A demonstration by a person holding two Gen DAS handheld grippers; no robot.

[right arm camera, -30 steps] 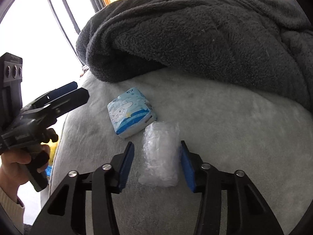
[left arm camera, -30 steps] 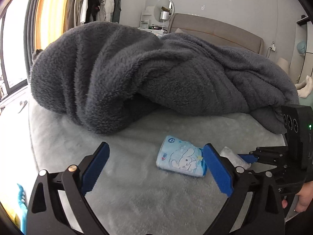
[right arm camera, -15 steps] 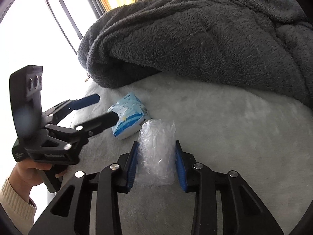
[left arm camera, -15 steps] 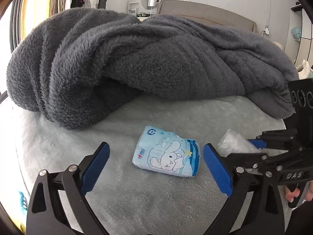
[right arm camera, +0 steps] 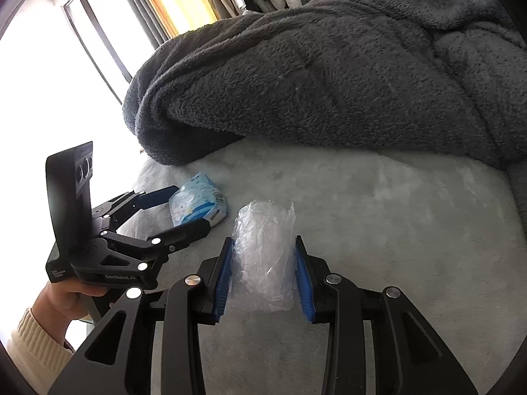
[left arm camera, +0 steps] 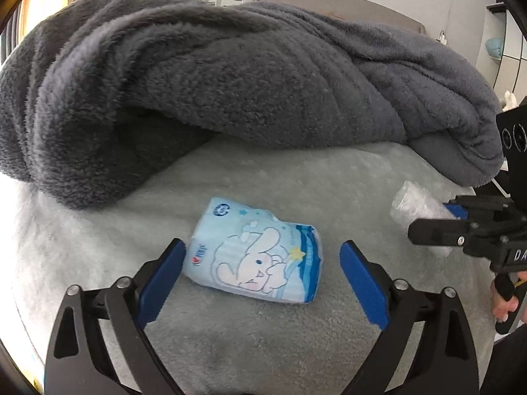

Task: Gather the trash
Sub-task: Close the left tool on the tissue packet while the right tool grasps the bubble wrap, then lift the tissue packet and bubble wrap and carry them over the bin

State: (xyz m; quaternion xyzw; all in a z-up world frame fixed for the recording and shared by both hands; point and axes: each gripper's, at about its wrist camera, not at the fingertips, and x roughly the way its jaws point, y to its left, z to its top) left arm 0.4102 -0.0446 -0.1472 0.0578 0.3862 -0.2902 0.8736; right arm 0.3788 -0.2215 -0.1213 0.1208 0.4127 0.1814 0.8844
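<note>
Pale-blue plastic, printed with a white cartoon rabbit, wraps the soft tissue pack (left arm camera: 255,251) that lies flat on the light grey plush bed cover (left arm camera: 296,181), just in front of the heaped dark grey fleece blanket (left arm camera: 230,82). In the left wrist view the pack sits straight ahead of the left gripper (left arm camera: 262,283), between its two blue-padded fingers, with its long axis running roughly across the gap from one pad toward the other. The near-side pad is just beside the pack's end; the other pad stands clear of it. So the left gripper is plainly the nearer one to this pack, and its jaws, spread wide, are closing with the pack between them but not yet pressed.

Beside the pack, toward the right hand, is a crumpled clear plastic wrapper (right arm camera: 263,256). The right gripper (right arm camera: 263,273) has it: both blue pads press against its sides, and the wrapper stands up between them with its long axis pointing forward along the fingers. Whether it has lifted off the cover I cannot tell.

My judgement is that the coming move depends on the left pads meeting the short ends of the pack evenly; being soft, it may buckle or slide on the plush.

A hand in a cream knitted sleeve (right arm camera: 36,335) grips the left tool's handle.
</note>
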